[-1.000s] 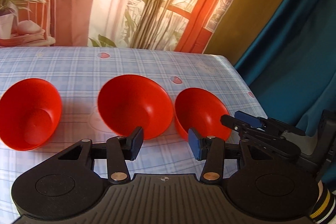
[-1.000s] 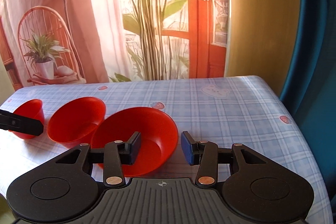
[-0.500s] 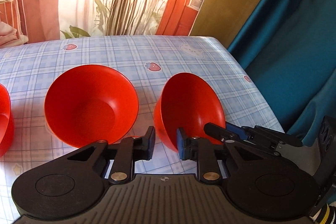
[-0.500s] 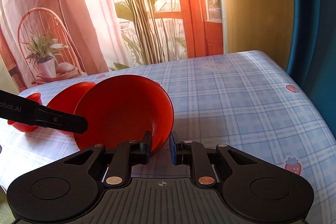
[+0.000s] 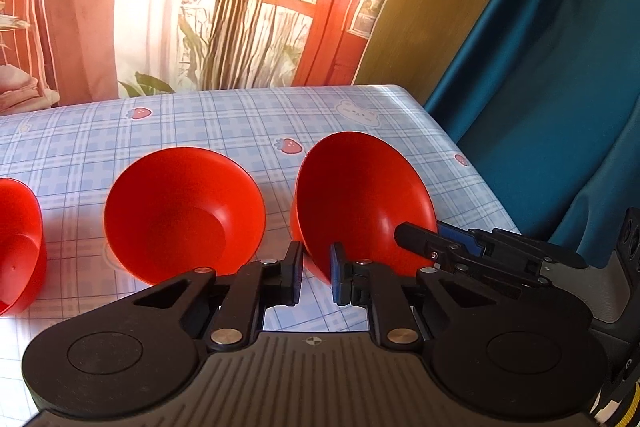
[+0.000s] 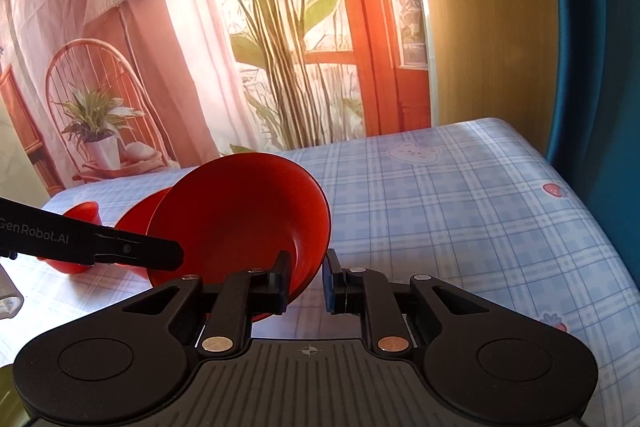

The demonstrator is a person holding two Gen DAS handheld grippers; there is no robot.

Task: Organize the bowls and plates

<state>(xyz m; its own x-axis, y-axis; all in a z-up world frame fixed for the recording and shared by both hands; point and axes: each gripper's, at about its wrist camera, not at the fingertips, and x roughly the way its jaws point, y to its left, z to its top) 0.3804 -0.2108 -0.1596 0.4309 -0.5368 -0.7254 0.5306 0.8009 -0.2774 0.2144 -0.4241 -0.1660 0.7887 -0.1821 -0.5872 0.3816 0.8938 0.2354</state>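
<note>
Bowls of smooth, glossy red plastic, three in all, sat in a row on the table (image 5: 248, 115), each a round flared cone with a small flat bottom. The tilted bowl (image 5: 364, 203), nearest the table's right edge, was tipped steeply on its side with its mouth facing the cameras. The middle bowl (image 5: 182, 213) also leaned toward the camera beside it, apart from it in the left wrist view. The third bowl (image 5: 18, 247) was cut off at the left of that view and looked small and far toward the left edge in the right wrist view.

Over the table lay a shiny cloth of pale blue plaid printed with strawberries and a bear face.

The left gripper (image 5: 314, 273) had its black, blue-padded fingers narrowed to a slim gap around the near rim of the tilted bowl; whether the pads actually pressed the rim could not be told. The right gripper (image 6: 306, 283) likewise stood nearly closed with that bowl's rim between its fingers, the left pad against the wall and a gap at the right pad. A black finger crossing the right wrist view carried the white lettering "GenRobot.AI" (image 6: 34, 233).
</note>
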